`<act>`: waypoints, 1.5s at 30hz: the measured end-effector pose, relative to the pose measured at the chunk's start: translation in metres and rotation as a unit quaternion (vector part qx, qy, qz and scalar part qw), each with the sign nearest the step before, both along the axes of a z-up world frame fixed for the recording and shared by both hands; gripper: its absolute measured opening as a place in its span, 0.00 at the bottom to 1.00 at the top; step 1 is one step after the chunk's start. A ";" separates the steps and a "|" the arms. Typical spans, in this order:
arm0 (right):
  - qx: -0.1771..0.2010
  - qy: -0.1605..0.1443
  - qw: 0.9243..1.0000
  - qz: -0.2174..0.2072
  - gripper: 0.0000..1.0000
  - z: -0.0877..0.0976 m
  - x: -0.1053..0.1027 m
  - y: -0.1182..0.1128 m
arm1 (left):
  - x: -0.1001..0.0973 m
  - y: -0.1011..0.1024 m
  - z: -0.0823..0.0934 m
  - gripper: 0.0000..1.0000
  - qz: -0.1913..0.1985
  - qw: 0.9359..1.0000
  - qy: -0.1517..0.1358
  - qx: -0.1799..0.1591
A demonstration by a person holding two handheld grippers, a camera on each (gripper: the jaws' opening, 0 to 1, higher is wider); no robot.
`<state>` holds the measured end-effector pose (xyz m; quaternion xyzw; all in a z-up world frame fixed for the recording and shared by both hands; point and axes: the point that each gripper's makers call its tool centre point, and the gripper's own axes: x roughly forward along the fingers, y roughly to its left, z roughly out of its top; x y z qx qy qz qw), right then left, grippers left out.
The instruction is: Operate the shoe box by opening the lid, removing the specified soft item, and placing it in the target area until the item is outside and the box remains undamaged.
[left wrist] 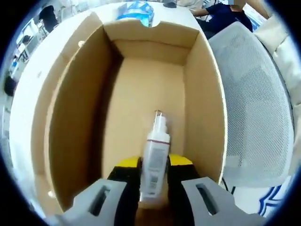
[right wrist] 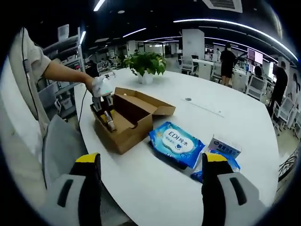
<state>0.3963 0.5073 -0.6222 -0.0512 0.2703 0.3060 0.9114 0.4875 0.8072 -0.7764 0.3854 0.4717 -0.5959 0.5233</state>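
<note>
Left tool [left wrist: 154, 188]: inside the open shoe box [left wrist: 207, 89], jaws closed on the lower body of a white bottle [left wrist: 155, 162]; bottle's cap end points ahead of the tool toward the far box wall.
Shoe box: brown cardboard, bare floor ahead of the left tool; in right gripper view it [right wrist: 127, 117] sits far ahead-left of the right tool, lid flap [right wrist: 150, 104] folded back on the white surface [right wrist: 225, 117].
Person's hand [right wrist: 96, 85]: holds the left tool [right wrist: 104, 110] over the box, bottle [right wrist: 109, 121] dipping into it.
Right tool [right wrist: 151, 183]: jaws wide apart, nothing between them, hovering at the near surface edge.
Wipes pack [right wrist: 176, 142]: blue, flat on surface ahead of right tool, just right of the box; also visible past the box's far wall [left wrist: 136, 10].
Small blue-white pack [right wrist: 225, 148]: ahead-right of the tool, beside the wipes.
Plant [right wrist: 146, 63]: potted, far beyond the box.
</note>
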 end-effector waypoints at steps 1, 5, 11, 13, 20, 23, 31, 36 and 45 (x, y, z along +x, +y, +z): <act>0.001 -0.002 1.000 0.002 0.83 0.001 0.000 0.002 | 0.000 0.000 0.001 0.18 -0.002 1.000 -0.001 -0.002; 0.004 -0.011 1.000 0.013 0.80 0.004 0.001 0.008 | -0.003 -0.001 0.005 0.17 0.010 1.000 0.007 -0.007; 0.005 -0.013 0.999 0.030 0.76 0.003 0.001 0.018 | 0.000 -0.005 0.015 0.17 0.026 0.999 -0.004 -0.027; 0.005 -0.016 0.999 0.037 0.75 0.004 0.001 0.021 | 0.001 -0.008 0.021 0.17 0.031 0.999 -0.011 -0.036; 0.008 -0.024 0.998 0.063 0.72 0.006 0.003 0.036 | 0.000 -0.017 0.037 0.17 0.046 0.997 -0.015 -0.067; 0.008 -0.026 0.997 0.071 0.70 0.006 0.004 0.041 | -0.001 -0.024 0.044 0.17 0.050 0.995 -0.017 -0.083; 0.010 -0.033 0.995 0.092 0.62 0.006 0.006 0.052 | -0.009 -0.039 0.066 0.17 0.049 0.991 -0.021 -0.119; 0.013 -0.035 0.994 0.102 0.58 0.006 0.008 0.059 | -0.017 -0.047 0.077 0.17 0.045 0.989 -0.019 -0.136; 0.017 -0.037 0.992 0.120 0.54 0.003 0.009 0.074 | -0.027 -0.066 0.094 0.17 0.027 0.986 -0.016 -0.163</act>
